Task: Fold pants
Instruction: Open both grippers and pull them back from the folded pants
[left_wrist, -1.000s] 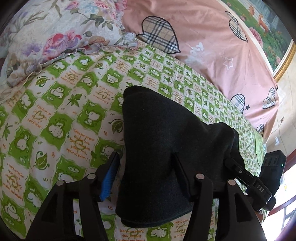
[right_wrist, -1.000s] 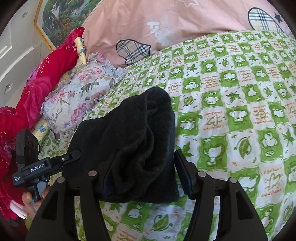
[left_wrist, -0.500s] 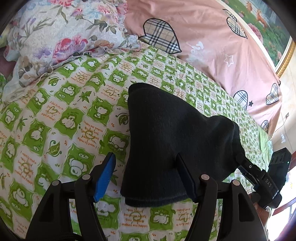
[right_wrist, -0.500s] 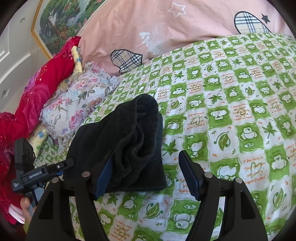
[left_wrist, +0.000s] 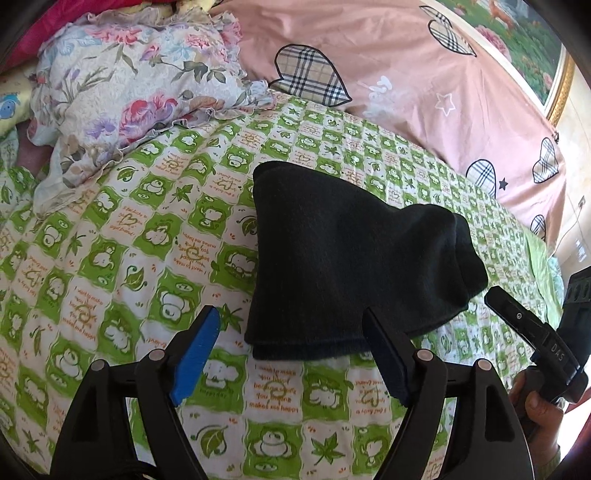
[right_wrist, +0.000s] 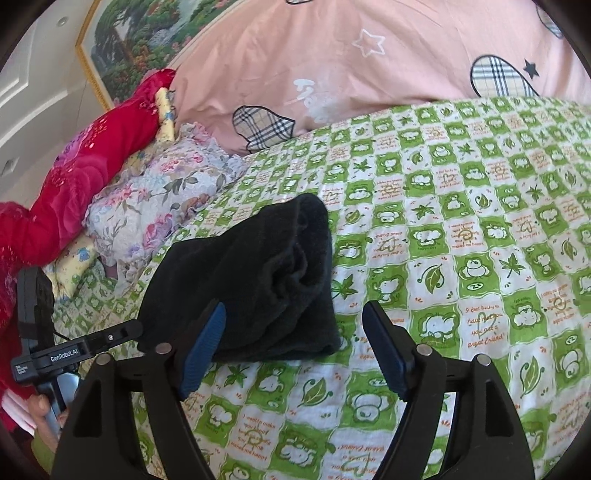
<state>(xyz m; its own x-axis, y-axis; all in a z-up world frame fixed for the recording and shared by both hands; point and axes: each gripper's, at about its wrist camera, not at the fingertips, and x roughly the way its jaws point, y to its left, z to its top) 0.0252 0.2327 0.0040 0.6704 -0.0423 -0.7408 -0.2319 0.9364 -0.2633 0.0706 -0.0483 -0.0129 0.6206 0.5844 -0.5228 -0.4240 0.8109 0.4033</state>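
The black pants (left_wrist: 343, 258) lie folded into a compact bundle on the green-and-white patterned bedsheet (left_wrist: 147, 229). My left gripper (left_wrist: 291, 325) hovers just in front of the bundle's near edge; its jaws are opening and hold nothing. In the right wrist view the same pants (right_wrist: 258, 280) lie just ahead, with loose folds at their far end. My right gripper (right_wrist: 295, 325) sits at their near right corner, jaws opening, pads clear of the cloth. Each view shows the other gripper (left_wrist: 535, 339) (right_wrist: 74, 350) held in a hand beside the bundle.
A floral pillow (left_wrist: 122, 92) and a pink quilt with plaid hearts (left_wrist: 406, 81) lie behind the pants. A red blanket (right_wrist: 74, 173) is piled at the left. A framed picture (right_wrist: 147, 40) hangs on the wall. Bare sheet (right_wrist: 480, 240) spreads to the right.
Both grippers have let go of the pants, opened wider and drawn back and up. The bundle now rests on the sheet, ahead of the fingers instead of between them.
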